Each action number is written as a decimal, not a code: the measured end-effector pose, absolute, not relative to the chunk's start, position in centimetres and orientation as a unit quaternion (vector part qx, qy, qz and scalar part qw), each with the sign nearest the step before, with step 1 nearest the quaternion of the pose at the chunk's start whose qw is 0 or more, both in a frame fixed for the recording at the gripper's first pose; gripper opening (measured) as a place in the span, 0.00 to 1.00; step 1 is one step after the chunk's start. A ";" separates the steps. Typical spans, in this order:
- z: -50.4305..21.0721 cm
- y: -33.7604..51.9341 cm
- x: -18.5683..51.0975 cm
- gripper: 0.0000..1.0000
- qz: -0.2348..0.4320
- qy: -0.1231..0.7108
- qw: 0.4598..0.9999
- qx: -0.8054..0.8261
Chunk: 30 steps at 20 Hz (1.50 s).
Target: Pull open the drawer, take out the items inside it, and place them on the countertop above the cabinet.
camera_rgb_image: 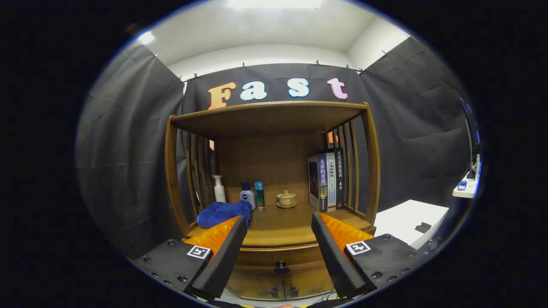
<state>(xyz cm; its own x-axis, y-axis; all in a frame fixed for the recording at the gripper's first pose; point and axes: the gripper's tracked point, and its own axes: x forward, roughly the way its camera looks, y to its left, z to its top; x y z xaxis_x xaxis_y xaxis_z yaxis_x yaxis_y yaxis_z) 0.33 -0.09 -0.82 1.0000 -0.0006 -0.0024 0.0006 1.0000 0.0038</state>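
Observation:
A brown wooden cabinet stands ahead with its countertop (280,229) under an open shelf frame. Below the countertop's front edge the drawer (278,259) sits closed, its small dark knob (281,268) between my fingers. My gripper (279,222) is open, with nothing between the fingers, held back from the cabinet front. A blue cloth (223,213) lies on the countertop's left side, just beyond the left finger. What the drawer holds is hidden.
On the countertop's back stand a white pump bottle (219,189), a white-and-blue bottle (247,195), a teal bottle (259,195) and a lidded tea cup on a saucer (286,199). Books (327,179) stand upright at the right. A white table (411,222) sits right of the cabinet.

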 end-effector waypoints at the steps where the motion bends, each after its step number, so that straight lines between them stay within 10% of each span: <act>1: -1.1 -0.1 0.4 0.99 0.000 0.002 1.000 -0.001; 30: -18.1 -3.9 9.2 0.98 -0.023 0.071 0.997 -0.003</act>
